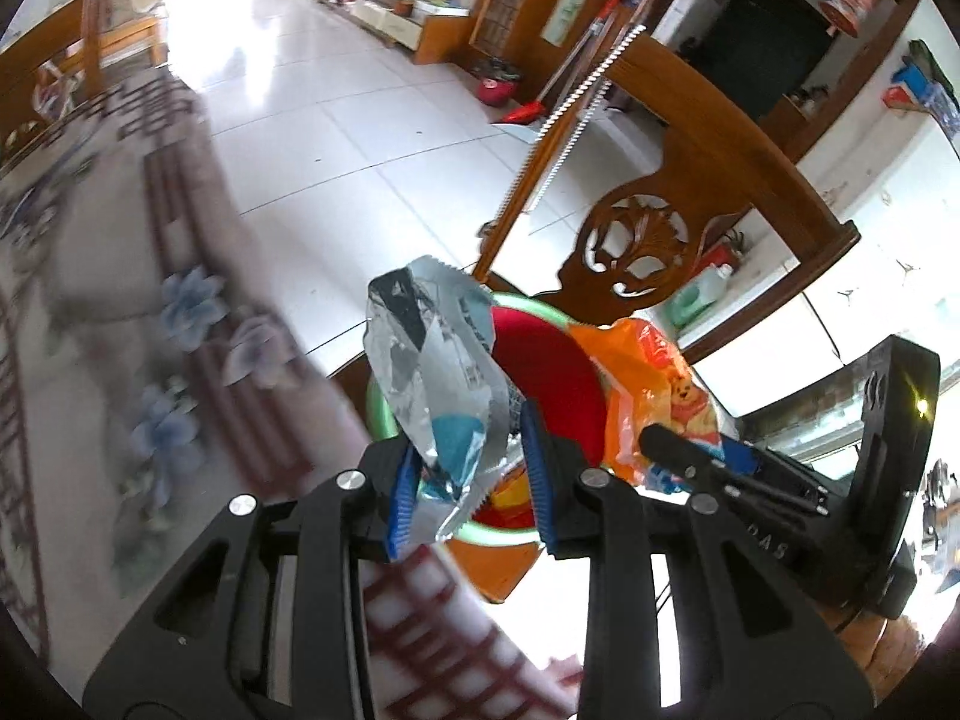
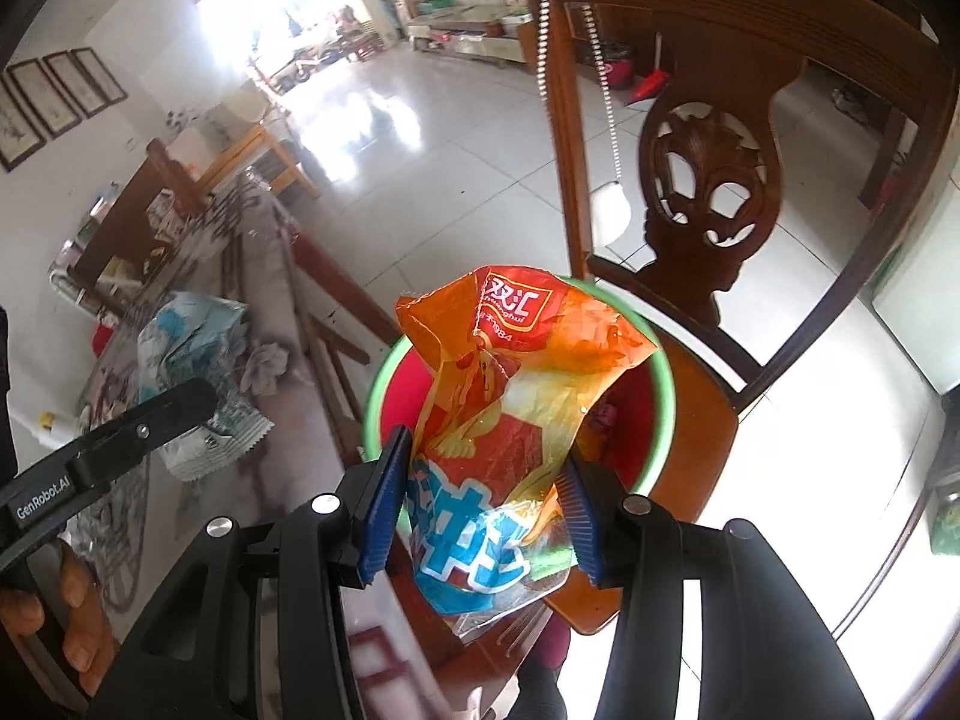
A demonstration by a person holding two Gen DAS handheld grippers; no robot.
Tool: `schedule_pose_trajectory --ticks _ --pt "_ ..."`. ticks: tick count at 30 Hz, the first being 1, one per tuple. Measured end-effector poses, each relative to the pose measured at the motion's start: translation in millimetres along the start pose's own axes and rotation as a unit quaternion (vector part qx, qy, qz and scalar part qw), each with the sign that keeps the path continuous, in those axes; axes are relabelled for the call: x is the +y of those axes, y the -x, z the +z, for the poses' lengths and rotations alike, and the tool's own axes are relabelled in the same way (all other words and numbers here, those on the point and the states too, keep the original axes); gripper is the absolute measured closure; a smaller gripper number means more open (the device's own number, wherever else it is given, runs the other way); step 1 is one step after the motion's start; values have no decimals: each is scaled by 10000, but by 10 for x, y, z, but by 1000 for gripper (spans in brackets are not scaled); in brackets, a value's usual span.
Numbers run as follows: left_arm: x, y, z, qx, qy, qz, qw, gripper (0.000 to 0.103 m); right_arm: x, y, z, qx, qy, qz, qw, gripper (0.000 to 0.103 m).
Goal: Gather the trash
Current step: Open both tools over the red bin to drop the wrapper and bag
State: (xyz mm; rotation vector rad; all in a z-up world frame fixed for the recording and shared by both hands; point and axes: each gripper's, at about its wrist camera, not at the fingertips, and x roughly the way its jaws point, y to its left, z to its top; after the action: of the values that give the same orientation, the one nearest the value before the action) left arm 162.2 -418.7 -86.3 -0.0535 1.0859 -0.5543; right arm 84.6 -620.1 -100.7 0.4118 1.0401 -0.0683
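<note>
Hovering over the green-rimmed red bin (image 2: 663, 384) on the chair (image 2: 708, 432), a silver foil wrapper (image 1: 435, 372) was pinched by the left gripper (image 1: 471, 483), an orange snack bag (image 2: 516, 396) by the right gripper (image 2: 477, 513); both judged light, crinkly, slippery, best gripped at a crumpled edge.

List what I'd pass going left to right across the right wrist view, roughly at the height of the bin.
left gripper holding the silver and blue wrapper → patterned tablecloth → green-rimmed red bin with the orange snack bag over it → wooden chair
</note>
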Motion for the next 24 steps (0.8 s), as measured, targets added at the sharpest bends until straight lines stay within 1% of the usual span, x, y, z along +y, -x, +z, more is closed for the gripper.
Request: schedule_pose_trajectory --ticks 1,2,3,4,5,9,11,15,19,20,22,24 --pt "-31 -35 19 12 -2 -12 10000 47 -28 6 16 -21 -34 3 10000 52" --pt "-49 -64 34 1 25 9 10000 39 -66 3 35 -10 -101 56 9999 45" --pt "-54 -68 37 -46 53 23 10000 34 -93 -8 48 22 -158 89 9998 41" --pt "-55 -68 35 -53 56 19 10000 34 -113 -15 58 34 -223 93 9997 37" --pt "-50 -76 27 -24 44 26 10000 34 -141 -9 57 2 -299 60 9995 35" --pt "80 -31 -31 -30 134 186 9997 34 -162 -27 46 21 -407 37 9992 34" --pt "202 28 -68 -66 278 284 9992 34 -144 -39 34 51 -423 37 9991 34" --pt "593 194 -206 -132 720 594 9955 34 -40 -92 26 117 -401 67 9991 34" --pt "1057 440 -392 -257 1141 1013 9880 34 187 -159 14 183 -214 134 9995 34" --pt "1217 535 -456 -304 1256 1169 9847 34 238 -174 9 189 -165 148 9996 34" --pt "1530 725 -574 -387 1482 1480 9770 34 407 -192 -22 204 -36 189 9996 33" --pt "1953 991 -723 -499 1818 1841 9647 34 546 -210 -59 221 51 218 9995 33"
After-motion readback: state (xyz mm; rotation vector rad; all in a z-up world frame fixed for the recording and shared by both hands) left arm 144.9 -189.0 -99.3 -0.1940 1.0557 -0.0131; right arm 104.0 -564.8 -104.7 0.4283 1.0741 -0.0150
